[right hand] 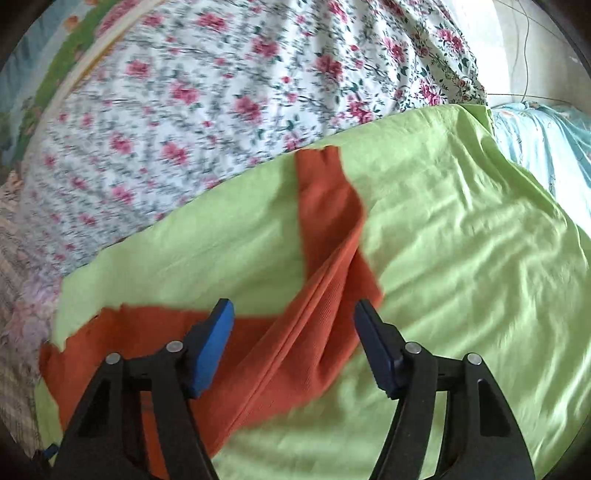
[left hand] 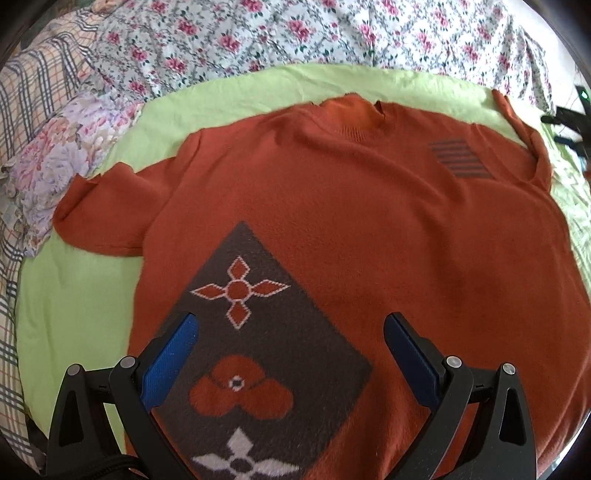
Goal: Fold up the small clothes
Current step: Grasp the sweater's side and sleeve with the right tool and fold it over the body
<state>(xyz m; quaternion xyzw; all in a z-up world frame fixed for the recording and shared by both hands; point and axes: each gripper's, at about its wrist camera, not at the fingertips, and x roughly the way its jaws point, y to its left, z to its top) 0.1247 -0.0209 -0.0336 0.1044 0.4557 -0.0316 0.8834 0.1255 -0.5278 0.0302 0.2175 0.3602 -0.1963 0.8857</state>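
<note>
Looking through the left wrist camera, I see the orange knit sweater (left hand: pixel 369 229) spread flat, front side up, on a light green sheet (left hand: pixel 74 302). Its collar points away from me, toward a floral bedspread (left hand: pixel 295 33) at the far edge. A dark brown diamond panel (left hand: pixel 266 354) with orange and white flower motifs sits on the lower part of the sweater, and a small striped patch (left hand: pixel 461 157) lies near the far right shoulder. My left gripper (left hand: pixel 290 328) hangs over the diamond panel with its blue-padded fingers (left hand: pixel 173 354) spread wide, nothing between them. I cannot tell whether the tips touch the knit. One short sleeve (left hand: pixel 99 218) lies out flat to the left, and beyond it sits a plaid cloth (left hand: pixel 22 96).

Through the right wrist camera, my right gripper (right hand: pixel 293 314) also stands apart, its fingers (right hand: pixel 210 350) empty. Between and beyond them the other sleeve (right hand: pixel 325 240) of the sweater lies rumpled, with a raised fold running along its length toward the cuff at the far end. It rests on the green sheet (right hand: pixel 461 240). This view is somewhat blurred, mostly over the floral bedspread (right hand: pixel 184 92). A pale blue fabric (right hand: pixel 546 136) shows at the far right.
</note>
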